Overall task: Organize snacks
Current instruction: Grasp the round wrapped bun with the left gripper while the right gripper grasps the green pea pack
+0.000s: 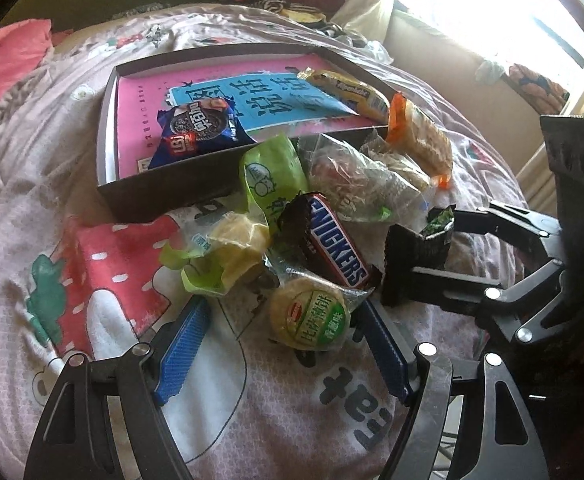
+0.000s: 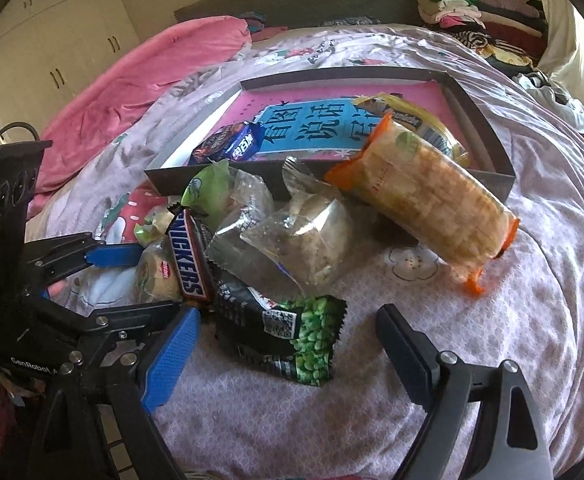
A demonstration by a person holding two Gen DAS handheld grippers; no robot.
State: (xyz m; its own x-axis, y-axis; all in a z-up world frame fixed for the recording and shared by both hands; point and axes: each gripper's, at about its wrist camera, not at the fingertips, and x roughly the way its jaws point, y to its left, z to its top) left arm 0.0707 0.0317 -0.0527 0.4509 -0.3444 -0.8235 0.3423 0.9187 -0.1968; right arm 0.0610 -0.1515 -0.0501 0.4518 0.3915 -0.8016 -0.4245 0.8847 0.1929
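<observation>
Left wrist view: the left gripper (image 1: 280, 344) hangs low over the bedspread (image 1: 252, 420), its blue fingers spread wide to either side of a round biscuit pack (image 1: 310, 314) with a green label, flanking it but not pressing on it; likely lined up so a plain squeeze would take it. Just behind lies the Snickers bar (image 1: 338, 240), resting on the heap of loose snacks. The shallow box (image 1: 164, 192) sits beyond the heap with an Oreo pack (image 1: 200, 130) and a yellow bar (image 1: 348, 92) already inside, so it reads as the sorting target. The right gripper (image 1: 416, 254) comes in from the right; from here it looks to be on a dark green-pea packet (image 1: 438, 222), though I cannot tell contact from this angle. Right wrist view: the right gripper's jaws stand wide, with the green-pea packet lying flat on the bedspread between and slightly ahead of them, untouched as far as I can judge. An orange-ended cracker sleeve (image 2: 432, 196) leans on the box's near wall, half in, half out; it probably needs a nudge inward. Most snacks remain outside, so the job is early.
</observation>
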